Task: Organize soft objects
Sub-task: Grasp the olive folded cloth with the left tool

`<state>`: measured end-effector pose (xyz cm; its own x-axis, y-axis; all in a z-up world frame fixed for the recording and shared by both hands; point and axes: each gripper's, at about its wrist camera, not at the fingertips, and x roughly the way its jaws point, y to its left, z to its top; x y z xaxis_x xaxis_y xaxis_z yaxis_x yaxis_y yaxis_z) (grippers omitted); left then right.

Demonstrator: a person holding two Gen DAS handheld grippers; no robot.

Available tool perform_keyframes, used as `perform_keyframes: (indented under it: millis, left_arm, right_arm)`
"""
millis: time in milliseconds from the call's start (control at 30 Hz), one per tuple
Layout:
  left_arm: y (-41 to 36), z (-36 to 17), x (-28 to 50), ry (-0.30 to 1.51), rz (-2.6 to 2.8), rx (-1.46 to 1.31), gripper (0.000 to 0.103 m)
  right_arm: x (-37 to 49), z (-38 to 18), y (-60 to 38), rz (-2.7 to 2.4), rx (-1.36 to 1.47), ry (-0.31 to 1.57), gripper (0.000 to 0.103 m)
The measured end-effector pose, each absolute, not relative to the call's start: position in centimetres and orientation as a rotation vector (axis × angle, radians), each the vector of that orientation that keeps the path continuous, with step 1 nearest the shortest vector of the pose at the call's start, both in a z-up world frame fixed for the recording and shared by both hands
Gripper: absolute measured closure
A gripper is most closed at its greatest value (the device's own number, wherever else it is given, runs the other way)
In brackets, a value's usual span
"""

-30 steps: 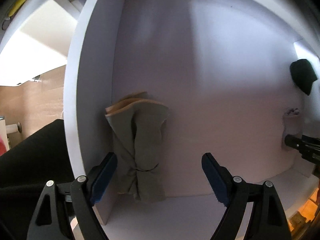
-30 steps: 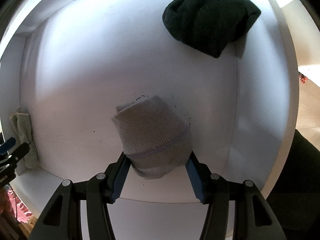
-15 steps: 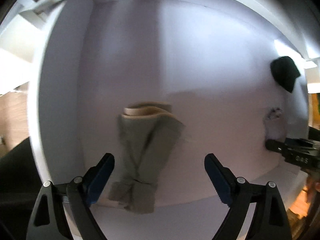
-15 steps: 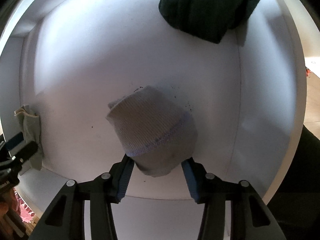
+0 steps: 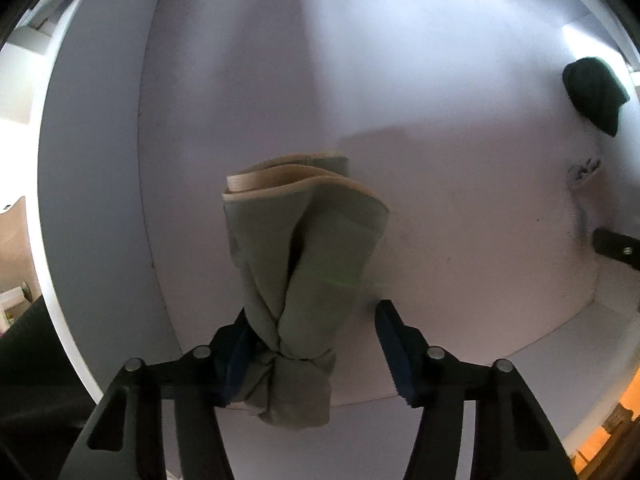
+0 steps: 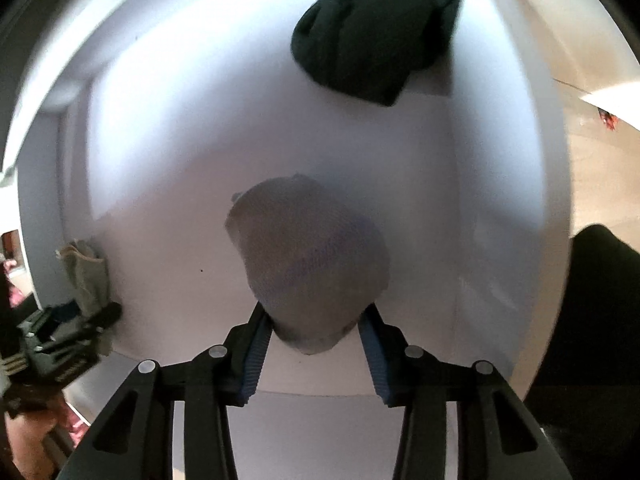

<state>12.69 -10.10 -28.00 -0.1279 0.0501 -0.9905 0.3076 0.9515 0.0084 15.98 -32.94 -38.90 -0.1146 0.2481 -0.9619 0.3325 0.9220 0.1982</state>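
Observation:
A knotted olive-green cloth bundle (image 5: 296, 280) with a tan inner edge lies in a white shelf compartment (image 5: 440, 120). My left gripper (image 5: 316, 344) has its jaws around the bundle's lower end; the left pad touches it, the right pad stands apart. My right gripper (image 6: 312, 340) is shut on a rolled light grey sock (image 6: 308, 256), which rests on the compartment surface. A dark green rolled sock (image 6: 372, 36) lies beyond it, also in the left wrist view (image 5: 596, 92). The olive bundle shows at the left of the right wrist view (image 6: 86, 276).
The compartment's white side walls (image 5: 92, 200) close in on the left and on the right (image 6: 512, 200). The right gripper's tip (image 5: 616, 248) shows at the right edge of the left wrist view. A dark mass (image 6: 592, 320) lies outside the shelf.
My left gripper has moved forward and right onto the olive bundle and its jaws have narrowed around it. My right gripper still holds the grey sock, pushed a little deeper.

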Motion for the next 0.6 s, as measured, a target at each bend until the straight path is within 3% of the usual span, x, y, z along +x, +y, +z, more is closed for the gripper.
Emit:
perform_keyframes:
  millis: [600]
  left_arm:
    - [-11.3,-27.1,12.9,1.656,-0.237,0.272,0.067]
  right_arm:
    - [13.0,-34.1,-34.7,-0.067,0.586,1.594,0.070]
